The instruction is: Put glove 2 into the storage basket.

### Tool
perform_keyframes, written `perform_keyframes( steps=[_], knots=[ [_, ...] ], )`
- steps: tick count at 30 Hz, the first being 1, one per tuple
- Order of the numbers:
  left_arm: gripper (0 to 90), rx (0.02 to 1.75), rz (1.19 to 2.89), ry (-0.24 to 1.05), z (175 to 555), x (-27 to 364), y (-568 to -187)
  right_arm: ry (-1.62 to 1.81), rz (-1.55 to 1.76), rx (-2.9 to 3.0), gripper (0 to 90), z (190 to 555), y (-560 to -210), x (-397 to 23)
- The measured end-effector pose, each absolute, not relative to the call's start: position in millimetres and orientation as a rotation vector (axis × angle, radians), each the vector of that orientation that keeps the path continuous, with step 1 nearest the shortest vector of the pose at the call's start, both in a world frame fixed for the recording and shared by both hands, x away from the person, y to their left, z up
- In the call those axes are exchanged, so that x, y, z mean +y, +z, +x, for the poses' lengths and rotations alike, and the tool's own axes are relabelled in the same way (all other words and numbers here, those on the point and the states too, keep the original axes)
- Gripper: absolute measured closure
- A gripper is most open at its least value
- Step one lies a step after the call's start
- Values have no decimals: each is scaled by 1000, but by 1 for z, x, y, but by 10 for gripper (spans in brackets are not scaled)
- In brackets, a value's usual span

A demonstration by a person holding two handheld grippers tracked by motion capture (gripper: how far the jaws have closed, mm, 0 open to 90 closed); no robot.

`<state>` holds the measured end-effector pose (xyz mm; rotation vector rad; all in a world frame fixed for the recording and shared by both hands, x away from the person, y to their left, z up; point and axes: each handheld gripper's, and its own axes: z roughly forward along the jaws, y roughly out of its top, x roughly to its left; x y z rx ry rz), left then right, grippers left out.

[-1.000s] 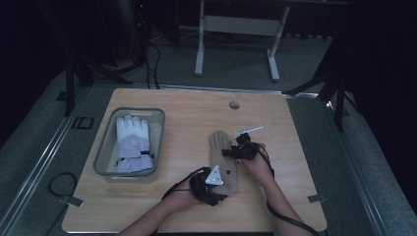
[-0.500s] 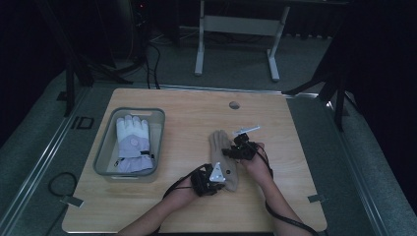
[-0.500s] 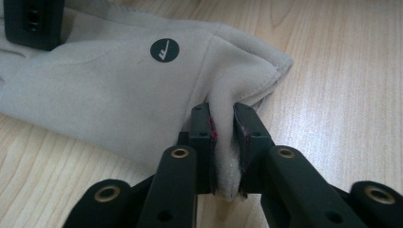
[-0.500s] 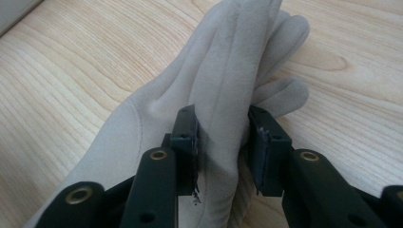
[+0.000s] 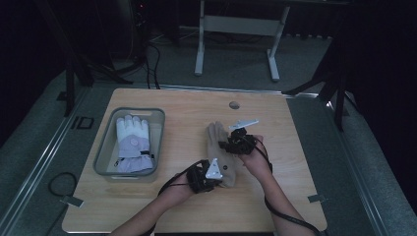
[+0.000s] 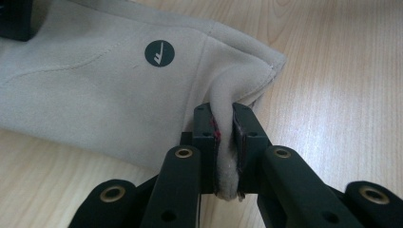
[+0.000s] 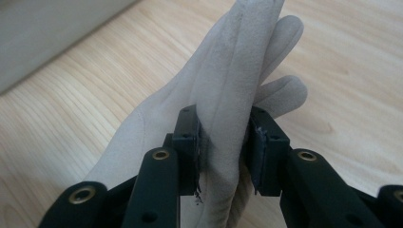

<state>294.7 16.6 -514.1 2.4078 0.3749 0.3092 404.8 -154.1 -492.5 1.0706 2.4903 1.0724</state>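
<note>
While both jaws pinch the beige glove (image 5: pixel 222 158), left gripper (image 6: pixel 224 142) at cuff edge, right gripper (image 7: pixel 223 142) at fingers

The place looks like a lab or recording studio set up for data capture, not a home. A bare light-wood table (image 5: pixel 295 147) stands alone on grey carpet (image 5: pixel 39 147), with metal rails (image 5: pixel 44 152) running along the floor beside it and black cables (image 5: pixel 147 54) trailing across the floor behind. Dark curtains or unlit walls close in the surroundings, a white metal stand (image 5: pixel 236 29) rests behind the table, and black tripod-like legs (image 5: pixel 339 88) flank it, which fits a staged filming bench.
</note>
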Motion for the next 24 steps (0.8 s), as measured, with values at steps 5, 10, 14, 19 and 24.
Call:
perform_keyframes(
  steps=[5,10,14,19,24],
  knots=[
    [823,367,2415,318,291,28,-502,1102,1024,2483,678,402,-481,-144],
    [824,368,2436,343,287,41,-495,1137,982,2496,678,400,-473,-129],
    [824,382,2438,362,283,55,-490,1152,953,2512,678,399,-467,-114],
    [824,426,2424,386,281,74,-484,1187,917,2528,677,400,-455,-94],
    [824,456,2423,410,279,91,-476,1200,871,2534,677,401,-445,-72]
  ],
)
